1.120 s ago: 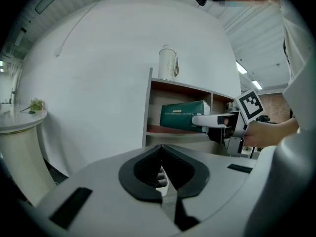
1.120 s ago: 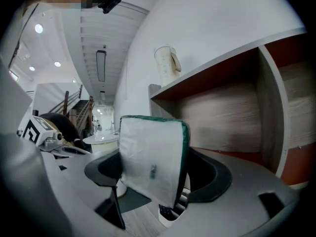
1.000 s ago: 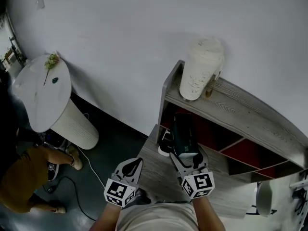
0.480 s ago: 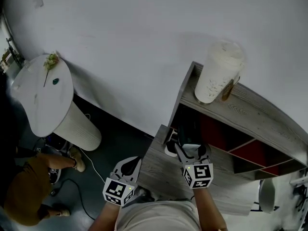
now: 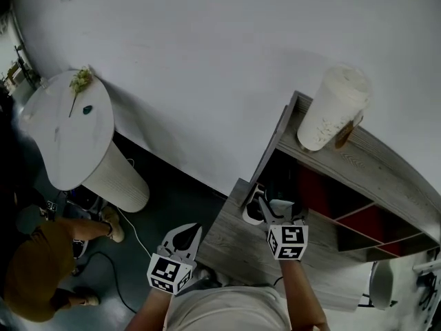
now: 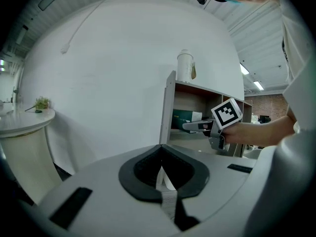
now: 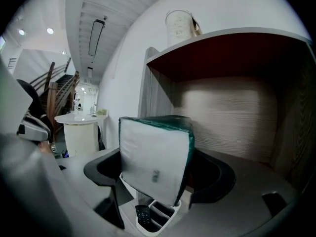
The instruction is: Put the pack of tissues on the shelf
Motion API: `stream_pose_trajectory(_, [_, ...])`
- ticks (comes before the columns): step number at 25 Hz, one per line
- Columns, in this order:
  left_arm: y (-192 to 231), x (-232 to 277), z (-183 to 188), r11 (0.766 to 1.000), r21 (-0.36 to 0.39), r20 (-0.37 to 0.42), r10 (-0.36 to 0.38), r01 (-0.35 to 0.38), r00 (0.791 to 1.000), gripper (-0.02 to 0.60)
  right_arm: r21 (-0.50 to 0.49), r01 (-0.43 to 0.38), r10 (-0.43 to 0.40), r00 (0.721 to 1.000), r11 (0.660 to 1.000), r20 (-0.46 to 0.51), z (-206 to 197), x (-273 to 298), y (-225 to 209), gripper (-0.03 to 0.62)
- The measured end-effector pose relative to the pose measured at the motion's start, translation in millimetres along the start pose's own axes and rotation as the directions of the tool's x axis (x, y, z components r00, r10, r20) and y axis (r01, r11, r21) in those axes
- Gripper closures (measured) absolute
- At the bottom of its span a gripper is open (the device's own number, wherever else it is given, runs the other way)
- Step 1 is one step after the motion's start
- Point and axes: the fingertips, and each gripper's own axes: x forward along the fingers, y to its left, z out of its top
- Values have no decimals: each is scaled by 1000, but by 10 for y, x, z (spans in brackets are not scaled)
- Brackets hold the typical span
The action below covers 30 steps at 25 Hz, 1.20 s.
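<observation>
- Head view, nearest first: the left gripper [image 5: 187,233] is held low beside the shelf's near left corner, its jaws pressed together with nothing between them.
- Just beyond, the right gripper [image 5: 270,205] is clamped on the pack of tissues [image 7: 155,157].
- Over the last second the pack has been carried off the near ledge and into the mouth of the left compartment of the shelf [image 5: 375,158].
- The carry is judged nearly done, with only set-down and release left.
- A white tray [image 7: 152,215] lies right under the pack, and the side panel [image 7: 150,83] stands close on the left.
- Open room is seen to the right and deeper, toward the back panel [image 7: 227,117].
</observation>
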Motion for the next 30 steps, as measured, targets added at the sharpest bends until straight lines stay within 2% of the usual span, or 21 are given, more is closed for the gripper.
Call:
stream_pose_trajectory(6, [67,-73,-21,1000,-9,-2,19,-19,1000,566,3,11,-11,1000,1000,-3,33,95,-31,183])
stream_pose_trajectory(14, [118,-155,-21,999,-8,0,38,-38,999,566,-22,-15,15,1000,1000,-2,107,232,29,183])
stream_pose_trajectory(25, [139,-226,-84,999,-15,-4,33,-34,999,566,-39,-10,10,1000,999,5,103,281,33,178])
stream_pose_trajectory(30, [90,-174,-60,1000,-8,0,10,-10,1000,566,-17,-16,16,1000,1000,22,116,158,52,174])
